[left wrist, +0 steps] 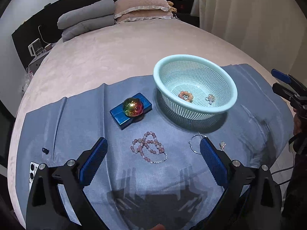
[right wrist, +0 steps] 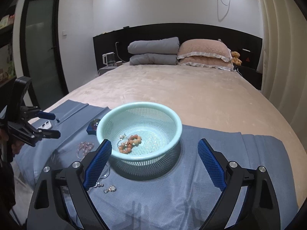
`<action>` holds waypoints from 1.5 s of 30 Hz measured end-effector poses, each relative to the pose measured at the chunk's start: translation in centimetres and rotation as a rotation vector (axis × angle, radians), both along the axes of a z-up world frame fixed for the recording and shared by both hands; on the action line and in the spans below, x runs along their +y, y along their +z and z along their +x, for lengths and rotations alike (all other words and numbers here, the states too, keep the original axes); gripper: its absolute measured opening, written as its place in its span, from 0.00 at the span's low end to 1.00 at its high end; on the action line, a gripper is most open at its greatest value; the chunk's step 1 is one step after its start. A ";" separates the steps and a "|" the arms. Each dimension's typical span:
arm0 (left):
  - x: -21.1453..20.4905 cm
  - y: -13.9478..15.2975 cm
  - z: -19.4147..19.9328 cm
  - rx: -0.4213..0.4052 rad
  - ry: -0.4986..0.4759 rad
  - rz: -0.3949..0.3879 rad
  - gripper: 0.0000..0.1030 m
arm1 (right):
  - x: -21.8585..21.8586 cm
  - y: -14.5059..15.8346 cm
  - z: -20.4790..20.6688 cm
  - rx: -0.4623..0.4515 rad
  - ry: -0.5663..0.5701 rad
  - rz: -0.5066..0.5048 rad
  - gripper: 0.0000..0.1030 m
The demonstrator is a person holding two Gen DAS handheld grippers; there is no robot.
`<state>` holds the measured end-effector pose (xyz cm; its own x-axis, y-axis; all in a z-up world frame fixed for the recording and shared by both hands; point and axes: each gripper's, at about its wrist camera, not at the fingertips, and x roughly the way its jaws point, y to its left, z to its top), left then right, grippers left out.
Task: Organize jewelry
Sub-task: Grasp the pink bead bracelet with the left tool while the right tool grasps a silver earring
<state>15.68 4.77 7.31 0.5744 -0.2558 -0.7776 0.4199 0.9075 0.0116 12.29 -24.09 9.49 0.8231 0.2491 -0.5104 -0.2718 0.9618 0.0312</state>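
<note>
Blue ribbed pads of the left gripper point(left wrist: 153, 154) stand spread wide over a blue-grey cloth point(left wrist: 76, 118), released and holding nothing. Just beyond its tips, in the left wrist view, lies a pale pink bead necklace point(left wrist: 148, 147) coiled in loose loops, with a short silvery chain at its near end. Beside the right finger rest a thin silver hoop point(left wrist: 193, 142) and a small silver earring point(left wrist: 222, 145). Farther off sits a blue box point(left wrist: 120, 117) with an iridescent red-green ball point(left wrist: 133, 107) on top, and a mint-green perforated basket point(left wrist: 226, 82) holding an orange bead bracelet point(left wrist: 185, 95) and a small pearly piece point(left wrist: 210, 98). From the right wrist view, the right gripper point(right wrist: 154, 150) is likewise wide apart and empty, its fingers flanking the basket point(right wrist: 172, 118) without touching it; the orange bracelet point(right wrist: 130, 142) lies doubled on the basket's floor. Silver earrings point(right wrist: 110, 188) lie on the cloth beside the left finger.
</note>
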 end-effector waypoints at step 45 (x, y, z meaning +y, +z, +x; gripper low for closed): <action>-1.6 -10.9 3.1 0.145 0.082 -0.016 0.12 | 7.3 -13.3 1.5 0.247 0.224 -0.062 0.20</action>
